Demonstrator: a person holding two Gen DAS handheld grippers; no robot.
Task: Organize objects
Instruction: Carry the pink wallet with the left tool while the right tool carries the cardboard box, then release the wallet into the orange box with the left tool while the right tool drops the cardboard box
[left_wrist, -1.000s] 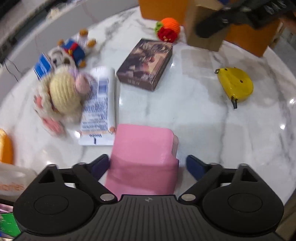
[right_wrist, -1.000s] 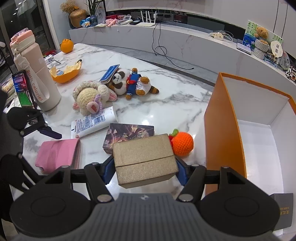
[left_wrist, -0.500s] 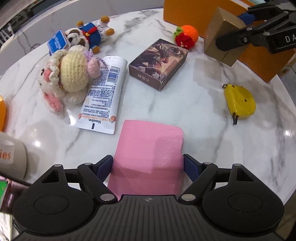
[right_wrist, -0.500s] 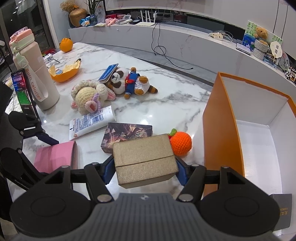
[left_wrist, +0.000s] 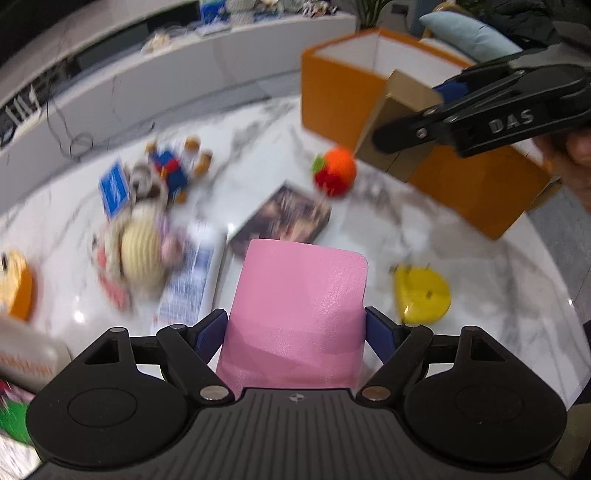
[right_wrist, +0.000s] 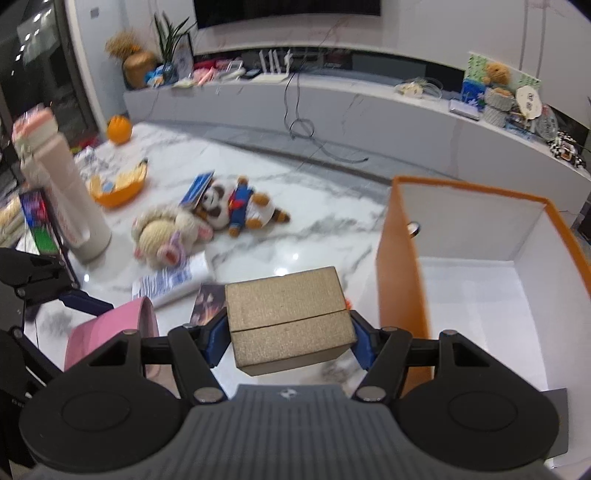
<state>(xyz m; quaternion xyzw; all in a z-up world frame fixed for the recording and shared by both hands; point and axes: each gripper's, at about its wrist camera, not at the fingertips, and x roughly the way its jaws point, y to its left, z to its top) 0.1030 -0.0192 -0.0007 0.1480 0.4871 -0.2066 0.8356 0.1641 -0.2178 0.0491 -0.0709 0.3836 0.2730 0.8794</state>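
My left claw (left_wrist: 295, 332) is closing on the pink pouch (left_wrist: 299, 302), my right claw (right_wrist: 286, 332) pinches the cardboard box (right_wrist: 288, 317), the orange bin (right_wrist: 402, 258) at right sits nearly empty, and toys remain upper left.

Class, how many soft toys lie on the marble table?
3: a cream doll beside the tube, a panda behind it, and an orange fruit near the orange box. Others may be hidden.

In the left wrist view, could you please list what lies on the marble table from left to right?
Orange bowl → blue card → cream plush → lotion tube → dark picture box → orange crochet fruit → yellow tape measure → orange bin.
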